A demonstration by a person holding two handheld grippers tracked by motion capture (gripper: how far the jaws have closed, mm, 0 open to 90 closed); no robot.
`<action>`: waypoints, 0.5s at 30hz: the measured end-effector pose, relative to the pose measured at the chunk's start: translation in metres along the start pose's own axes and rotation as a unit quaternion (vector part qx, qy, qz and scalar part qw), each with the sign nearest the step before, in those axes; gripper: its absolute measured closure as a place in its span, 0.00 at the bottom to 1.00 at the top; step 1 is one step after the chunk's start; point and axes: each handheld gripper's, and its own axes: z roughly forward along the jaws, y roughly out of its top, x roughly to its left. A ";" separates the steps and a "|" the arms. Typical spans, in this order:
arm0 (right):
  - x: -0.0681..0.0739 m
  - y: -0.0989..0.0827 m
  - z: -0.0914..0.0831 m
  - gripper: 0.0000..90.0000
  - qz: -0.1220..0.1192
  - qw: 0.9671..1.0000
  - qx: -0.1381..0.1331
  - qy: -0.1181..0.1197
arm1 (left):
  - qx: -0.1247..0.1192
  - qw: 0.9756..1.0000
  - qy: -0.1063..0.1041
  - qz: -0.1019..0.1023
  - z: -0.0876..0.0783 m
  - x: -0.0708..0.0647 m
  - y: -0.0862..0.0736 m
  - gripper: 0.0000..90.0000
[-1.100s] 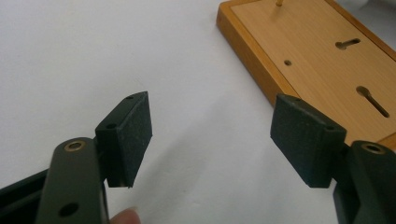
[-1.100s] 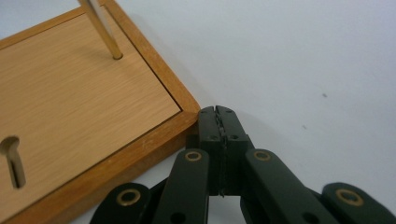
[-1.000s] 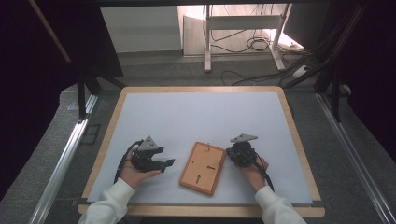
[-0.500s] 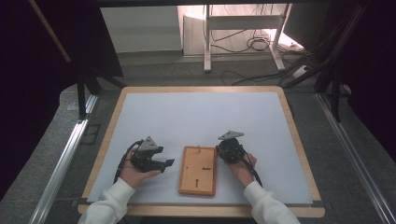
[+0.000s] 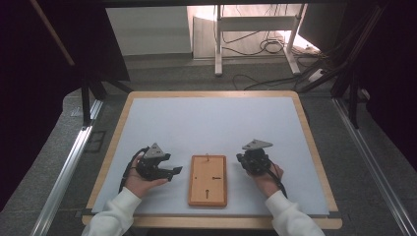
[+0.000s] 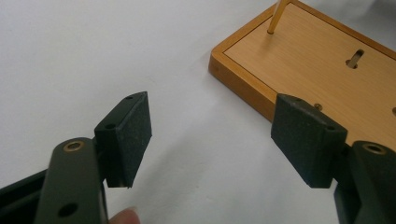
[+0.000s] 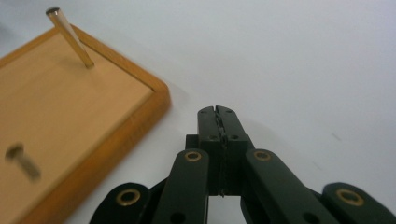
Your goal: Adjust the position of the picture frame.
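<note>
A flat wooden board (image 5: 208, 180) with a raised rim lies lengthwise near the front of the white table top (image 5: 211, 123). A thin brass pin (image 7: 70, 31) stands tilted at its far end, and keyhole slots (image 6: 355, 58) mark its face. My left gripper (image 5: 173, 171) rests left of the board, open, its pads (image 6: 128, 133) wide apart over bare white surface, the board's corner (image 6: 243, 79) just beyond. My right gripper (image 5: 251, 158) sits right of the board, shut with nothing in it (image 7: 218, 114), apart from the board's edge (image 7: 140, 121).
The table top has a wooden border (image 5: 314, 147). Metal rails (image 5: 64, 172) run along both sides on the grey floor. Beyond the far edge stand white desk legs (image 5: 219, 39) and loose cables (image 5: 275, 46).
The board was tilted and now lies straight. The right gripper moved left against the board's right edge, then drew back to the right. The left gripper stayed put.
</note>
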 end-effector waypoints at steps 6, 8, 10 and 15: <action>-0.023 -0.019 -0.030 1.00 0.011 1.000 -0.006 0.002 | 0.002 1.000 0.001 0.005 0.002 0.000 0.001 0.32; -0.030 -0.028 -0.040 1.00 0.012 1.000 -0.009 0.008 | 0.004 1.000 0.001 0.006 0.003 0.000 0.001 0.32; -0.035 -0.036 -0.049 1.00 0.012 1.000 -0.008 0.009 | 0.005 1.000 0.001 0.007 0.004 0.001 0.001 0.32; -0.045 -0.058 -0.064 0.98 0.021 1.000 -0.002 0.012 | 0.005 1.000 0.002 0.007 0.004 0.001 0.001 0.32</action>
